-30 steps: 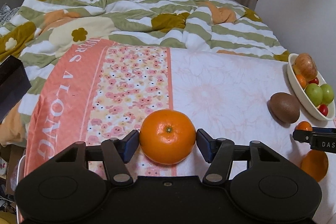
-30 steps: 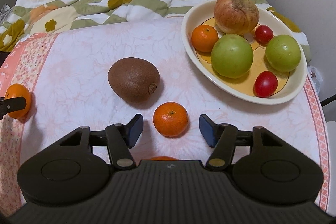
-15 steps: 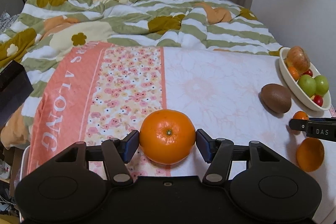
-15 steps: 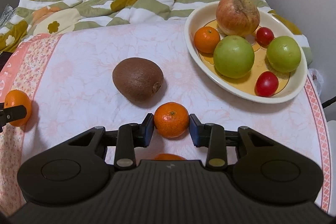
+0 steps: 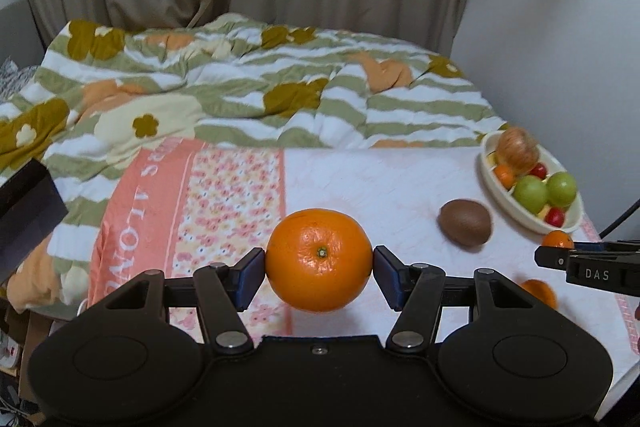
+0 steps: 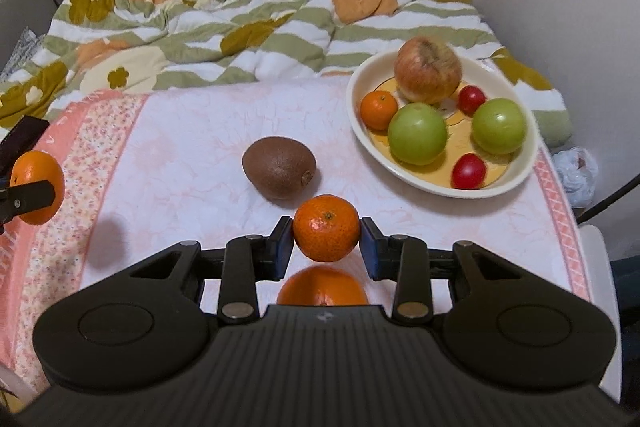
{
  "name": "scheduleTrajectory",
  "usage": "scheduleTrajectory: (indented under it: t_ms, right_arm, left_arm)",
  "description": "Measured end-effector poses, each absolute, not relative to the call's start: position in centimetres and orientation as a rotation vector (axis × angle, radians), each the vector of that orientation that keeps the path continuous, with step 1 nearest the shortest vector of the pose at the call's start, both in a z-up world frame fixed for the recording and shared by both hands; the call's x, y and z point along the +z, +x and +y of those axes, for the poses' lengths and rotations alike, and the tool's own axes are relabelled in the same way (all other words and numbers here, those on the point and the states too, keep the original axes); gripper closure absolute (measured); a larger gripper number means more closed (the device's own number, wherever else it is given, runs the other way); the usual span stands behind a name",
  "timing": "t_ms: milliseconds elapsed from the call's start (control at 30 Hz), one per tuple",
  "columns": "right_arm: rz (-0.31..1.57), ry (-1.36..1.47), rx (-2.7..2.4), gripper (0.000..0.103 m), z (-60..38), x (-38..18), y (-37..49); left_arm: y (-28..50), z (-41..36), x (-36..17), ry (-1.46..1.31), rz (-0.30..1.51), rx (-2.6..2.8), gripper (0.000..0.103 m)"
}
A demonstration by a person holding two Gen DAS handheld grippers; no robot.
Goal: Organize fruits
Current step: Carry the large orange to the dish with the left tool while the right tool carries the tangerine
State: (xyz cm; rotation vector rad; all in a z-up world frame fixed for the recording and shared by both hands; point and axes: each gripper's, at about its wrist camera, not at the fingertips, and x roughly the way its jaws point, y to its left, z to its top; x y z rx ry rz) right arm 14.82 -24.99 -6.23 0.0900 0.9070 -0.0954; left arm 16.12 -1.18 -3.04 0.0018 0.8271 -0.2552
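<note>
My left gripper [image 5: 319,273] is shut on a large orange [image 5: 319,259] and holds it above the floral cloth. It shows at the left edge of the right wrist view [image 6: 38,182]. My right gripper [image 6: 326,242] is shut on a small mandarin [image 6: 326,233], lifted just off the cloth, in front of a brown kiwi [image 6: 279,167]. Another orange [image 6: 322,286] lies on the cloth right under the right gripper. The cream oval bowl [image 6: 516,175] at right holds an apple, two green fruits, a mandarin and two small red fruits. The bowl [image 5: 496,187] and kiwi [image 5: 465,223] also show in the left wrist view.
A striped flowered quilt [image 6: 256,23] is bunched behind the cloth. A wall stands at right and curtains behind. A dark flat object [image 5: 24,203] sits at the left edge. A crumpled plastic bag [image 6: 578,173] and a black cable lie off the right edge.
My right gripper closed on the small mandarin and lifted it slightly. My left gripper rose with the large orange held in it, so the bed now looks farther below.
</note>
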Motion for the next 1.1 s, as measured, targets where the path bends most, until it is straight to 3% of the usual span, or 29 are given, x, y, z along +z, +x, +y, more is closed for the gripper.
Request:
scheduleTrajectory:
  t_ms: [567, 1100]
  right_arm:
    - [0.815, 0.117, -0.14, 0.052, -31.9, -0.6, 8.6]
    - [0.795, 0.022, 0.052, 0.052, -42.7, 0.4, 12.0]
  left_arm:
    - [12.4, -8.6, 1.9, 0.012, 0.702, -0.396, 0.04]
    - [12.5, -20.6, 2.7, -0.035, 0.683, -0.321, 0.04]
